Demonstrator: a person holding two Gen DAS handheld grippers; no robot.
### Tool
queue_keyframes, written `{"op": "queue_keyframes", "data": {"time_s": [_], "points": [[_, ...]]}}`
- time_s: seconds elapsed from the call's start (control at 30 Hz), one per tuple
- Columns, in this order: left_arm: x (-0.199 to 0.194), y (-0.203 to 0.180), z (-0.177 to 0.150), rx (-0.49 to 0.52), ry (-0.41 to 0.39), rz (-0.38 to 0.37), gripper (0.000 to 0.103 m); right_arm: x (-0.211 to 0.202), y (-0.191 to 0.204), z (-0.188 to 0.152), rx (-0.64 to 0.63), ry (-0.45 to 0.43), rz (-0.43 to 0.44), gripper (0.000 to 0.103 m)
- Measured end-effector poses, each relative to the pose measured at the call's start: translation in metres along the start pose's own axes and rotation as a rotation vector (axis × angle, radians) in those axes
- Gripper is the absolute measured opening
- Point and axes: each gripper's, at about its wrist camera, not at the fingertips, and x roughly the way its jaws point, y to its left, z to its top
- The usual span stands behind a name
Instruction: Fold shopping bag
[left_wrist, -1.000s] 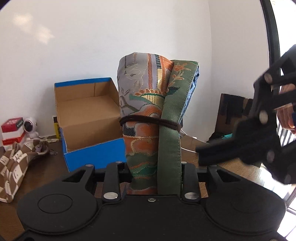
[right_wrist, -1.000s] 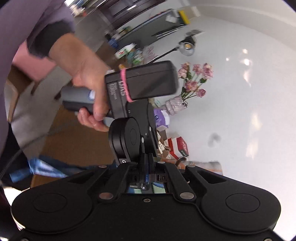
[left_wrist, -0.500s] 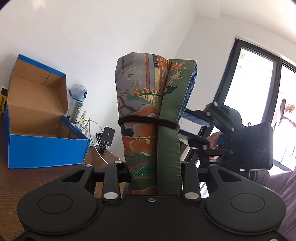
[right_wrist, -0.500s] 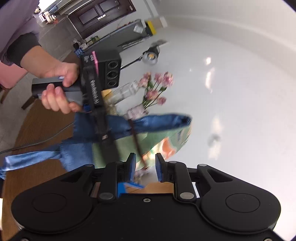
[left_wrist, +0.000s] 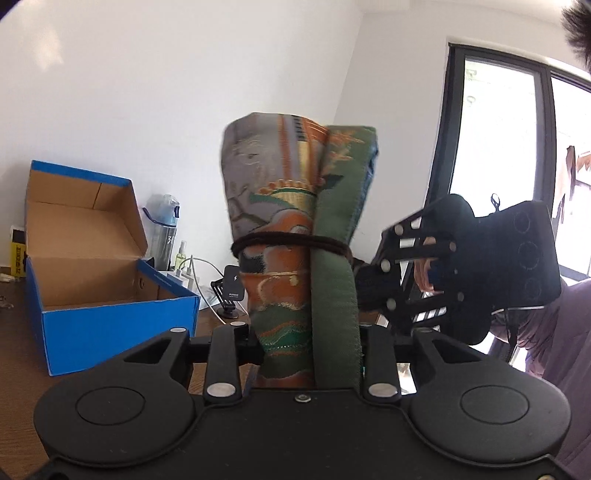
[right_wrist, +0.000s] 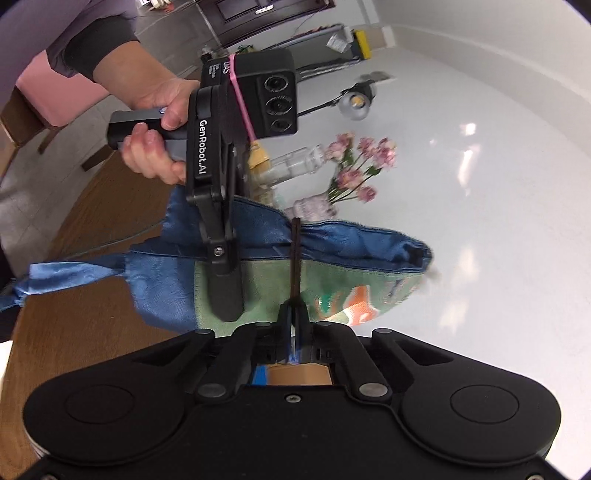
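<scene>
Though already rolled into a tight bundle and cinched round the middle, not quite finished by the look of it. Shopping bag (left_wrist: 295, 236) held up in the air, clear of the table (left_wrist: 22, 350), standing upright in the left wrist view. Lower end clamped between the jaws of the left gripper (left_wrist: 308, 339), partly closed and pressing on the cloth from both sides. Ringed by a dark elastic band (left_wrist: 288, 242), snug against the patterned fabric and the green strip beside it. Pinched at one stretch of that band by the right gripper (right_wrist: 293, 314): jaws just now closing, pressed together at the tips, with the dark strand running straight across the roll and caught between them. Cannot tell whether meant as a second loop or only a last tug to seat the band.

Done, judging from this: folding, rolling, at least one wrap of the band. Left, most likely: letting the band settle home and dealing with the blue lining and handle (right_wrist: 66, 273) trailing loose from the gripped end in the right wrist view. Then setting the bundle down, perhaps in the open blue box (left_wrist: 110, 325) on the table behind, though unconfirmed as the goal.
</scene>
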Motion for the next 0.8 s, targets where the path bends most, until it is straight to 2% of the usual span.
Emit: {"op": "queue_keyframes", "data": {"time_s": [0.07,0.17,0.2,0.23,0.27,0.3,0.33,0.4,0.43,0.5,0.53,0.6,0.7,0.73,0.8], "points": [[-0.001,0.001,-0.002,0.0,-0.003,-0.005,0.031,0.001,0.001,-0.002,0.01,0.003,0.041,0.0],[-0.007,0.002,-0.003,0.015,-0.026,-0.001,0.032,0.002,-0.001,-0.006,0.036,-0.022,0.026,0.002],[-0.009,-0.003,-0.002,0.057,-0.03,0.061,0.033,0.002,0.0,-0.01,0.036,-0.005,0.029,0.003],[-0.011,-0.008,0.0,0.103,-0.033,0.127,0.033,0.001,0.0,-0.015,0.035,0.013,0.032,0.014],[-0.009,-0.015,0.001,0.166,-0.018,0.209,0.033,0.002,0.002,-0.019,0.027,0.046,0.025,0.02],[-0.001,-0.03,0.0,0.314,0.028,0.378,0.033,0.003,0.003,-0.023,0.019,0.079,0.018,0.022],[0.011,-0.045,-0.006,0.487,0.08,0.548,0.033,0.0,0.002,-0.029,0.036,0.092,-0.045,0.022],[0.034,-0.06,-0.032,0.815,0.142,0.754,0.033,-0.004,-0.005,-0.037,0.084,0.101,-0.139,0.024],[0.045,-0.066,-0.045,0.979,0.172,0.853,0.033,-0.012,-0.013,-0.039,0.147,0.074,-0.184,0.024],[0.065,-0.065,-0.102,1.486,0.184,0.992,0.033,-0.025,-0.024,-0.04,0.226,0.013,-0.226,0.024],[0.066,-0.062,-0.12,1.622,0.199,0.968,0.033,-0.03,-0.029,-0.038,0.26,-0.021,-0.227,0.025],[0.062,-0.056,-0.151,1.85,0.22,0.87,0.033,-0.031,-0.031,-0.033,0.265,-0.05,-0.164,0.026],[0.056,-0.047,-0.174,2.043,0.254,0.722,0.033,-0.019,-0.015,-0.021,0.157,-0.043,-0.08,0.026],[0.053,-0.043,-0.18,2.103,0.25,0.667,0.033,-0.01,-0.004,-0.018,0.086,-0.028,-0.051,0.026],[0.05,-0.038,-0.182,2.184,0.211,0.607,0.033,0.005,0.015,-0.014,-0.023,-0.006,-0.003,0.026]]}}
